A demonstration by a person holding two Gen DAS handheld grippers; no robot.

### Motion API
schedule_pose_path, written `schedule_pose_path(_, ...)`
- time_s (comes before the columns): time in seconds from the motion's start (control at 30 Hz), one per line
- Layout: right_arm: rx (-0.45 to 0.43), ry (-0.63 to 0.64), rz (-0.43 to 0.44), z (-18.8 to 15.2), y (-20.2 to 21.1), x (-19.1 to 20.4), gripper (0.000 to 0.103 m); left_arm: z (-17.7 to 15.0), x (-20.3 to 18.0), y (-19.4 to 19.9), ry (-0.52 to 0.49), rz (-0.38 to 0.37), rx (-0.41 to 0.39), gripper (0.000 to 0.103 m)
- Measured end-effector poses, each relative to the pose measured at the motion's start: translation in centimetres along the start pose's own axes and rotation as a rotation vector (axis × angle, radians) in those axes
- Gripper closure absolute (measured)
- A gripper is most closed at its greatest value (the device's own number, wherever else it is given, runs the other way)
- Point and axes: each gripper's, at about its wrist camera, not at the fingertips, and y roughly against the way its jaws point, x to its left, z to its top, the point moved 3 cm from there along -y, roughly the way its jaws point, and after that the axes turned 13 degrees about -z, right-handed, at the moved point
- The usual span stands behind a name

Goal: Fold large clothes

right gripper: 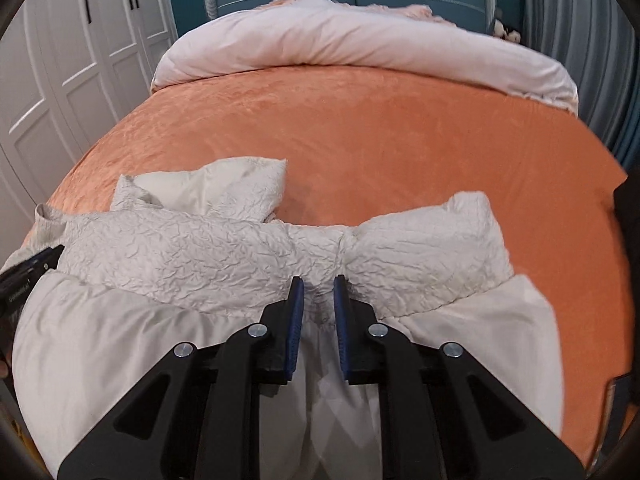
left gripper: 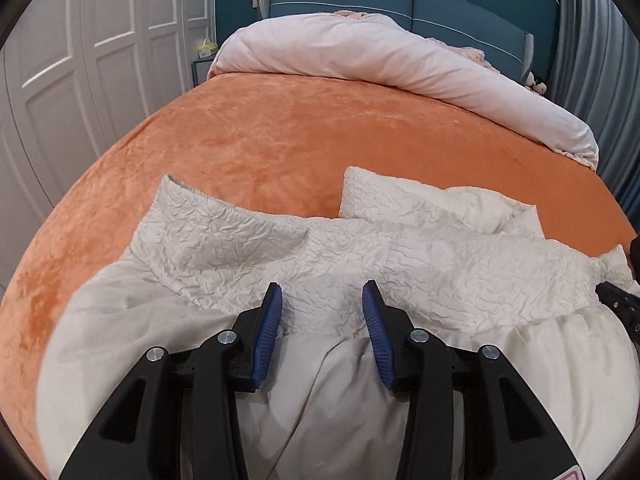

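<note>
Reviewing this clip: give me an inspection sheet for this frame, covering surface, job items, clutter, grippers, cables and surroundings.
Surface: orange bedspread, mostly bare.
Job's things: white garment, crinkled top part spread out, smooth part toward the cameras.
Clutter: rolled pale duvet at the headboard end.
Grippers: left gripper open above the garment; right gripper nearly closed, with a narrow gap between the pads; grip on fabric cannot be told.
Cables: nothing seen.
Surroundings: white wardrobe, blue headboard.

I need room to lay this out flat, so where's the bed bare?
The orange bedspread is bare between the white garment and the rolled duvet, and along its left and right edges. The near end is crowded: the garment and both grippers sit there.
</note>
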Motion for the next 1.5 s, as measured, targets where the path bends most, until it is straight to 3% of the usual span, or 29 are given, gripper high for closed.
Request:
schedule_pose_path(0.5, 0.036, -0.067, 0.069, -0.5, -4.4, 0.5, 0.090, -0.5, 0.5, -3.4, 0.026, -0.004, -0.010, 0.060)
schedule_pose_path(0.8, 0.044, -0.085, 0.080, -0.7, -5.2, 0.6, 0.090, -0.8, 0.5, -4.2, 0.022, 0.007, -0.012, 0.060)
schedule_pose_path(0.93, 0.049, -0.084, 0.081, -0.3, -4.5, 0.3, 0.089, -0.2, 0.6, -3.5, 0.034, -0.024, 0.008, 0.060)
schedule_pose_path(1.0, 0.051, -0.075, 0.076, 0.2, -3.1, -0.1, 0.083, 0.7, 0.8, -2.0, 0.040, -0.052, 0.030, 0.059)
schedule_pose_path(1.03, 0.018, -0.078, 0.097, 0.7, -1.2, -0.8, 0.067, 1.3, 1.2, -0.8, 0.055, -0.074, 0.024, 0.055)
schedule_pose_path(1.07, -0.018, -0.083, 0.094, 1.0, 0.1, -1.5, 0.043, 2.3, 1.9, 1.2, 0.081, -0.104, -0.023, 0.040)
schedule_pose_path(1.1, -0.058, -0.088, 0.075, 1.3, 1.2, -2.4, 0.035, 3.2, 2.7, 2.8, 0.100, -0.118, -0.072, 0.025)
schedule_pose_path(1.17, -0.092, -0.098, 0.040, 2.3, 2.2, -4.7, 0.033, 5.2, 4.8, 5.1, 0.140, -0.113, -0.148, 0.017)
schedule_pose_path(1.23, -0.053, -0.141, 0.008, 3.0, 1.1, -7.0, 0.031, 6.6, 7.0, 5.0, 0.180, -0.107, -0.135, 0.017)
schedule_pose_path(1.33, 0.076, -0.258, -0.036, 2.8, -3.1, -10.0, 0.032, 6.7, 10.5, 1.1, 0.255, -0.081, 0.030, 0.017)
schedule_pose_path(1.43, 0.163, -0.282, 0.010, 2.1, -5.8, -9.6, 0.059, 5.4, 11.7, -1.5, 0.347, -0.179, 0.136, 0.019)
schedule_pose_path(1.47, 0.175, -0.275, 0.012, 2.0, -6.1, -9.2, 0.063, 5.1, 11.8, -2.1, 0.351, -0.179, 0.149, 0.020)
schedule_pose_path(1.5, 0.169, -0.259, 0.006, 2.1, -5.9, -8.6, 0.070, 5.1, 11.8, -2.2, 0.342, -0.167, 0.148, 0.030)
